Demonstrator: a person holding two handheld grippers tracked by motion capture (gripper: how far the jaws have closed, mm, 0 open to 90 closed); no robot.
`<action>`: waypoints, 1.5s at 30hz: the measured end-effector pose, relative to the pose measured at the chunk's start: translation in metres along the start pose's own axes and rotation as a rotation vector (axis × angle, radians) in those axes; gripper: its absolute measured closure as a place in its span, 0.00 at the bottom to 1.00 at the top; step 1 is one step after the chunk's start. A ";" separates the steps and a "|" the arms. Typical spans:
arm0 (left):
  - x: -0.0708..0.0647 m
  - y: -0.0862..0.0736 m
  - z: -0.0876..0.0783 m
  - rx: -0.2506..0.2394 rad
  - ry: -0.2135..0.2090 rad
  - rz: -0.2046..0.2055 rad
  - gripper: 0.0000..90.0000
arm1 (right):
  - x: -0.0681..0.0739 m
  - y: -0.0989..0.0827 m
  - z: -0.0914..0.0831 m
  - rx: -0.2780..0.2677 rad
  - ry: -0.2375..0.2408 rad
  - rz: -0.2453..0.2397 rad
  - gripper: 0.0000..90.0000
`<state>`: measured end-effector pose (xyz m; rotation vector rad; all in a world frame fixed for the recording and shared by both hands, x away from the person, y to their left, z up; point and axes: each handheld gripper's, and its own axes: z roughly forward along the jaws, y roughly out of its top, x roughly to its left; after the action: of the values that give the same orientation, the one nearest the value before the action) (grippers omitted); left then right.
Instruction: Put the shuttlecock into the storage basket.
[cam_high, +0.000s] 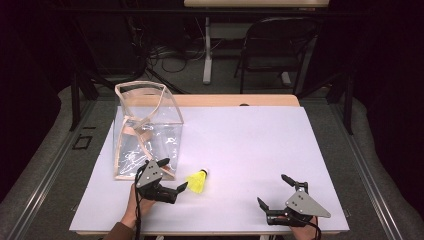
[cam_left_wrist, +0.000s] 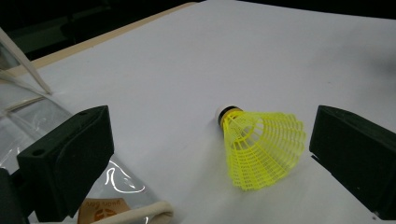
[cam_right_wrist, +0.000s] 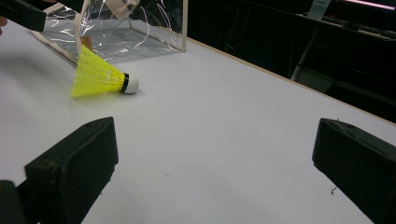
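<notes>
Desk (cam_high: 260, 140): white. Shuttlecock (cam_high: 198, 181) lying loose beside bag (cam_high: 147, 131), not bagged. My left tongs (cam_high: 172, 175) released around it; right tongs (cam_high: 272, 191) released, idle.

We saw that the place was a lab or test room, arranged for recording, not a home. The table (cam_high: 280, 150) was covered with a plain white sheet and stood alone in a dark room, with black walls or curtains on both sides. Behind it, many loose cables (cam_high: 165, 52) lay on the grey carpet floor. A black folding chair (cam_high: 272, 45) stood there near the leg of a second table (cam_high: 206, 50). Metal rails (cam_high: 45, 180) ran along the floor on each side of the table. On the white sheet there were few things, among them a clear plastic bag (cam_high: 147, 130).
</notes>
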<state>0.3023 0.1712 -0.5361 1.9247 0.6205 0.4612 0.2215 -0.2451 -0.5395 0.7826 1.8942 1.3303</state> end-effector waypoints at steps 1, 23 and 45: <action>0.000 0.000 0.001 0.003 -0.003 0.001 0.00 | 0.000 0.000 0.000 0.000 0.000 0.000 0.00; -0.004 0.002 0.026 0.133 -0.070 0.018 0.28 | 0.000 0.000 0.000 0.005 0.003 0.001 0.00; -0.007 0.000 0.039 0.215 -0.052 0.008 0.60 | 0.000 -0.001 0.001 0.018 0.001 -0.002 0.00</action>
<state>0.3187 0.1393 -0.5522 2.1364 0.6500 0.3602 0.2224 -0.2445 -0.5404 0.7885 1.9097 1.3147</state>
